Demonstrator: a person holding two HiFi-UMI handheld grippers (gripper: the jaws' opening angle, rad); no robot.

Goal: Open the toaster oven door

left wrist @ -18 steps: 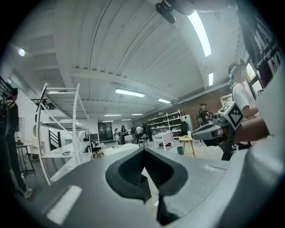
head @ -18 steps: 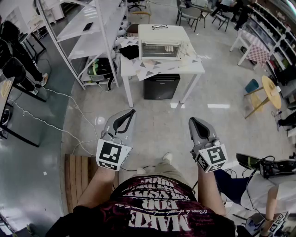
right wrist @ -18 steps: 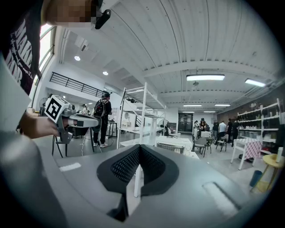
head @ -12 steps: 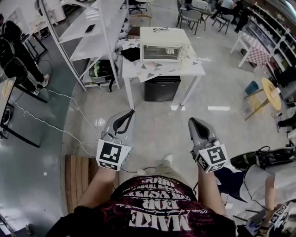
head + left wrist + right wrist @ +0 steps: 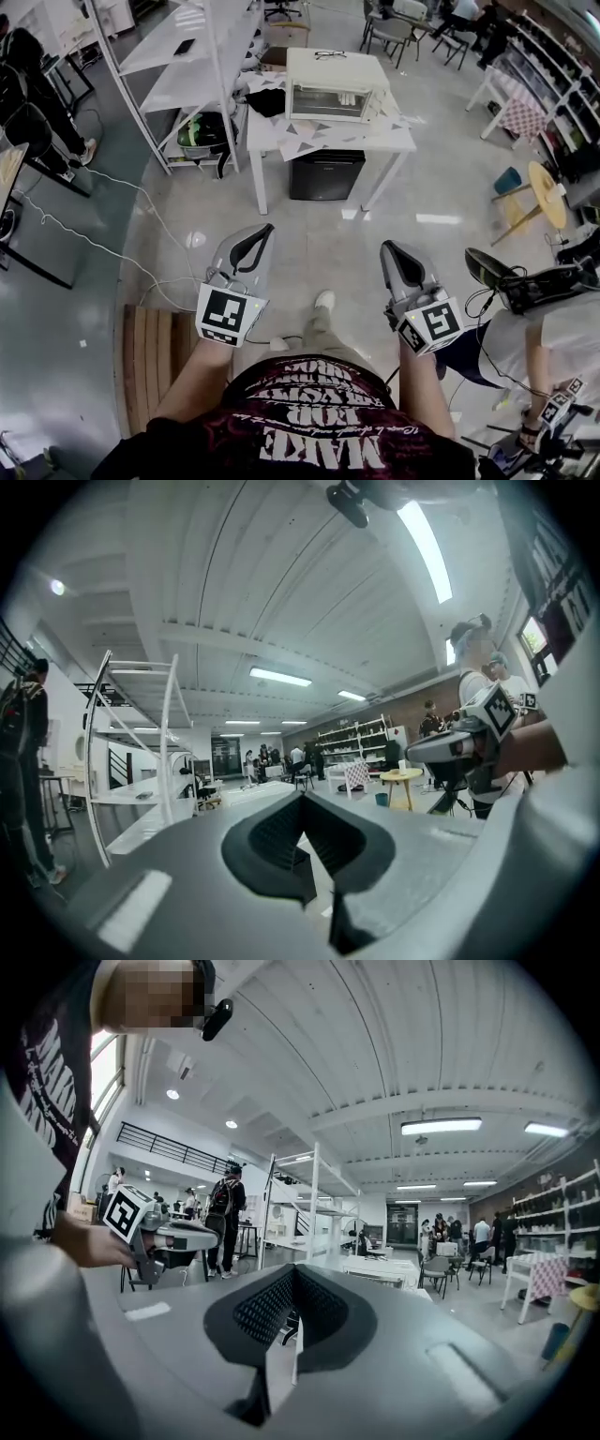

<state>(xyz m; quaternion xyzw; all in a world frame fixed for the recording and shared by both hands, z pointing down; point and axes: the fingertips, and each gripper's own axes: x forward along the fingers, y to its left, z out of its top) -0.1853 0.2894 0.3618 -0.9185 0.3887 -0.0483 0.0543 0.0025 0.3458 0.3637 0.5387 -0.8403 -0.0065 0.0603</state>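
**Approach step: oven well ahead**

Toaster oven (image 5: 328, 67) is sitting on the white table (image 5: 398, 142) across the floor, and its door (image 5: 327, 101) is looking shut. L gripper (image 5: 267, 228) and R gripper (image 5: 386, 246) are hovering low, well apart from it, both w/ jaws pinched together on nothing. Reads as approach, no contact yet. Next: closing in, parting one gripper's jaws, catching the door's top edge, then swinging it down. Handle's too small to make out.
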